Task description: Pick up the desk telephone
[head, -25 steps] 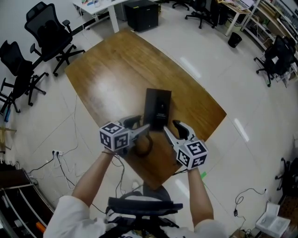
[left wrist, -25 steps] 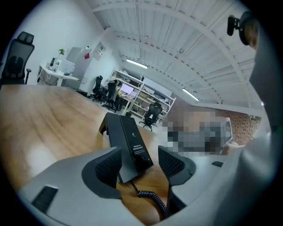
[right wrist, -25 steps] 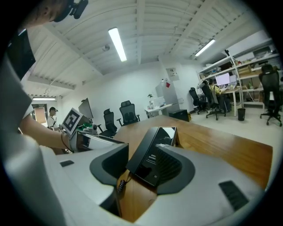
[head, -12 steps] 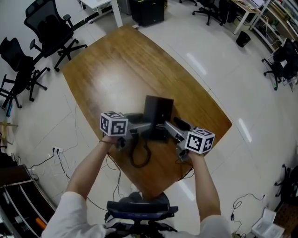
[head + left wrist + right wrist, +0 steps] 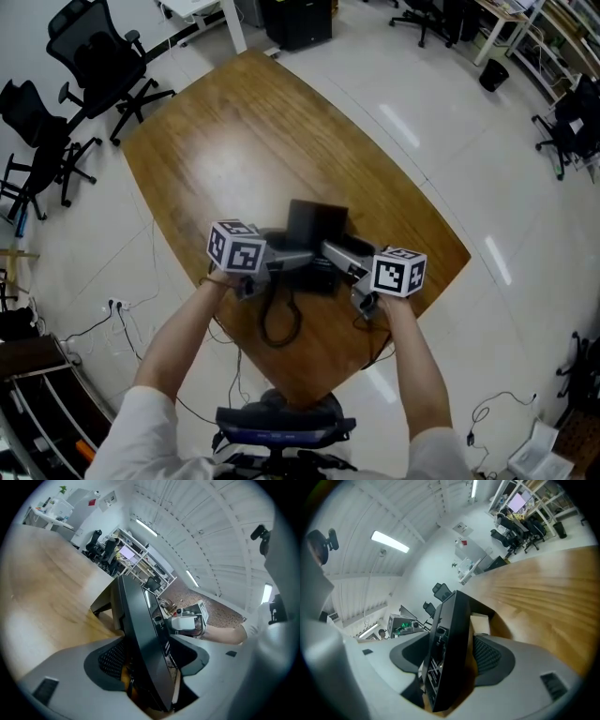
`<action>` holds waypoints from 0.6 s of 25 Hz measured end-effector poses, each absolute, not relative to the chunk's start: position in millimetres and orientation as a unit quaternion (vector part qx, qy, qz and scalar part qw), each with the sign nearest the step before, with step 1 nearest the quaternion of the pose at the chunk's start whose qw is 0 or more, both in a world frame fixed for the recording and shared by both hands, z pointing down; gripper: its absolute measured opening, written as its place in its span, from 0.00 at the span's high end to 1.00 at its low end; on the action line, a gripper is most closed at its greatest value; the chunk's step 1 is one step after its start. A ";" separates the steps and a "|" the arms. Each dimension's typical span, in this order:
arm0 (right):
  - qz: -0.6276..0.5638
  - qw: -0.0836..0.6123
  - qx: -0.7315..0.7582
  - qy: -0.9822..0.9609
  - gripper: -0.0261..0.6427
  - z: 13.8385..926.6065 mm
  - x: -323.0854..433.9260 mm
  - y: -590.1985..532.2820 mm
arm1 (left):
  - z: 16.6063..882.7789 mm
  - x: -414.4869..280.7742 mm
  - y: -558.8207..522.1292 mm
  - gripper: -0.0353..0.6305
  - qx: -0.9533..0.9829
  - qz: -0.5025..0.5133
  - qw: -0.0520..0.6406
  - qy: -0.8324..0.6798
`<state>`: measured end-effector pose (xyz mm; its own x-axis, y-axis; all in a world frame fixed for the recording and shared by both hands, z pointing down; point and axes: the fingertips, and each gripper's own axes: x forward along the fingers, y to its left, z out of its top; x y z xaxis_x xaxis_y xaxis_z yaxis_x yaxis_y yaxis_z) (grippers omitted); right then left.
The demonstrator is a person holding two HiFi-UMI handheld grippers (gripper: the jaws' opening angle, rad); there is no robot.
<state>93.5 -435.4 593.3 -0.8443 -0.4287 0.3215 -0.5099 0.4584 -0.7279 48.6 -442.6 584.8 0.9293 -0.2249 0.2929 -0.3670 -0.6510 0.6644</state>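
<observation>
The black desk telephone (image 5: 316,223) lies on the wooden table (image 5: 234,141), and its black cord (image 5: 274,323) loops toward me. My left gripper (image 5: 296,259) reaches in at the phone's near left side. My right gripper (image 5: 334,253) reaches in at its near right side. In the left gripper view the phone (image 5: 145,639) stands edge-on between the jaws of the left gripper (image 5: 150,667). Those jaws have just been closing, and a gap still shows beside the pads. In the right gripper view the phone (image 5: 447,644) sits between the wide jaws of the right gripper (image 5: 450,663), which opened within the last second.
The table's near corner and right edge lie close behind the phone. Black office chairs (image 5: 103,56) stand on the floor to the left. A dark cabinet (image 5: 295,19) sits past the far end. Loose cables (image 5: 122,314) trail on the floor at the left.
Both grippers moved forward and down, from just short of the phone to astride its near end. The right gripper rolled, so its marker cube now faces me.
</observation>
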 end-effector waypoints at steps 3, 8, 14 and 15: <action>0.436 0.058 0.258 -0.860 0.52 590.4 85.4 -439.2 | 586.0 52.1 -443.9 0.53 0.904 0.101 0.381 -0.165; 0.439 0.073 0.244 -0.862 0.53 593.1 78.3 -445.4 | 587.9 52.8 -446.2 0.58 0.902 0.106 0.379 -0.178; 0.469 0.112 0.221 -0.848 0.55 600.0 70.1 -442.8 | 590.8 53.4 -446.5 0.57 0.900 0.116 0.380 -0.181; 0.480 0.111 0.217 -0.843 0.55 600.6 69.7 -441.4 | 592.1 53.2 -445.5 0.56 0.899 0.121 0.381 -0.181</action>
<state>69.7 -441.4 600.6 -0.8816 -0.2589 0.3947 -0.4715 0.4452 -0.7612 53.2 -445.5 592.1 0.9055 -0.2334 0.3544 -0.4169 -0.6445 0.6409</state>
